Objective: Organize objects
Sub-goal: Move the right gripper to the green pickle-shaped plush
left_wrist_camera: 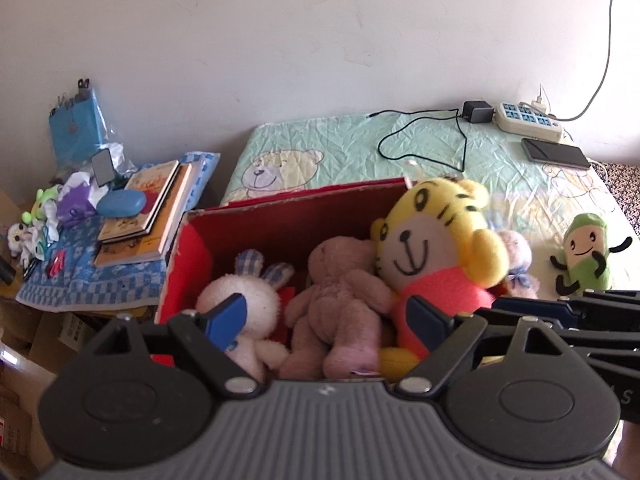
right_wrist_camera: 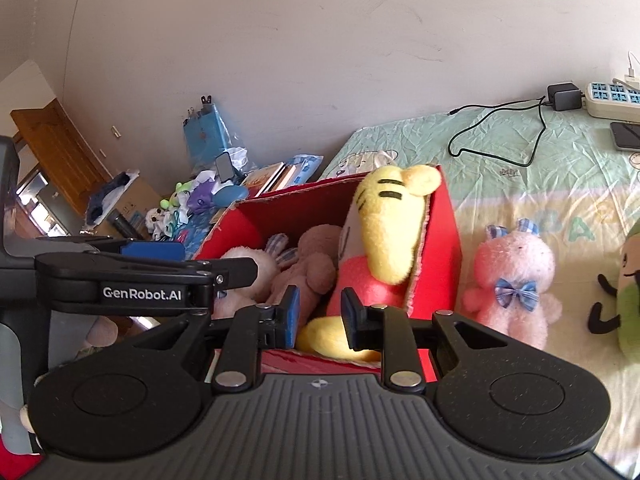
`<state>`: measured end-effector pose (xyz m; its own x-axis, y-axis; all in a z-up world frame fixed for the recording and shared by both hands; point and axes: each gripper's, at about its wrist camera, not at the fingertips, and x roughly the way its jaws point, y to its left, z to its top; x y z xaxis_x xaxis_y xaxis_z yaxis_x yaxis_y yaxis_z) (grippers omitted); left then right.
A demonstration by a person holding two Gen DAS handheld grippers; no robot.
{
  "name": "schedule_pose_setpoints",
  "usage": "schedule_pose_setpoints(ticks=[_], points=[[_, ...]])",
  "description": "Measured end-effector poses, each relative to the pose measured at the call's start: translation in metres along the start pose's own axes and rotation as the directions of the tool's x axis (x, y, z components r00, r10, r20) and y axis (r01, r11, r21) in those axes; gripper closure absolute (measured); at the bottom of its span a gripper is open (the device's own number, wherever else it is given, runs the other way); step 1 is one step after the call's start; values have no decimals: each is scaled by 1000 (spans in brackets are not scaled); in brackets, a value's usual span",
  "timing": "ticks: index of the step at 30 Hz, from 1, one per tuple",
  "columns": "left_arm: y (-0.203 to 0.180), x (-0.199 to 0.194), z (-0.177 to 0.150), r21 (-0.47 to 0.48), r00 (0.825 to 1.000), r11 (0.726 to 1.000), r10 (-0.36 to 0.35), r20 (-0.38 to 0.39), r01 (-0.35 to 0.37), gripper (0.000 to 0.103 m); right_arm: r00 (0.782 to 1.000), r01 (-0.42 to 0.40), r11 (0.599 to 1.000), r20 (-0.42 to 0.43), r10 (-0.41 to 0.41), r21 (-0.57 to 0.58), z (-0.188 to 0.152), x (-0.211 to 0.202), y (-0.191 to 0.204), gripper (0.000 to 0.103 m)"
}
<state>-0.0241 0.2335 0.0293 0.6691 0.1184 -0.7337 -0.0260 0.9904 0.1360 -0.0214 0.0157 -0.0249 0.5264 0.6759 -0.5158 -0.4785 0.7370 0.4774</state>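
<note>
A red cardboard box (left_wrist_camera: 280, 216) (right_wrist_camera: 444, 240) stands on the bed. In it lie a white bunny (left_wrist_camera: 244, 300), a brown plush (left_wrist_camera: 340, 300) (right_wrist_camera: 312, 268) and a yellow tiger plush (left_wrist_camera: 436, 240) (right_wrist_camera: 384, 232) that leans on the box's right wall. My left gripper (left_wrist_camera: 324, 320) is open and empty above the box's near side. My right gripper (right_wrist_camera: 320, 316) is part open and empty, with the tiger's yellow foot just beyond its tips. A pink bunny (right_wrist_camera: 516, 280) and a green plush (left_wrist_camera: 586, 258) (right_wrist_camera: 628, 300) lie on the bed right of the box.
A power strip (left_wrist_camera: 528, 118), a charger with black cable (left_wrist_camera: 476, 112) and a phone (left_wrist_camera: 556, 152) lie at the bed's far side. Left of the bed, a cluttered stand holds books (left_wrist_camera: 148, 216), a blue case (left_wrist_camera: 120, 204) and small toys (left_wrist_camera: 36, 224).
</note>
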Motion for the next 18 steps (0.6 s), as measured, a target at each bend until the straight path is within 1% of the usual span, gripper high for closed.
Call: schedule_pose_setpoints(ticks=[6,9,18], points=[[-29,-10,2,-4,1000,1000,-9,1,9,16,1000,25,1000,-12,-24,6,-2,-18,-22,78],[-47,-15,1,9,1000,1000,-19,6,19,16,999,42,999,-22,-41,17,-5,-28,-36,78],[-103,-18,2,59,998,996,-62,-12,63,18,996,91,993,-30,-90,69,-15,-55,-77,78]])
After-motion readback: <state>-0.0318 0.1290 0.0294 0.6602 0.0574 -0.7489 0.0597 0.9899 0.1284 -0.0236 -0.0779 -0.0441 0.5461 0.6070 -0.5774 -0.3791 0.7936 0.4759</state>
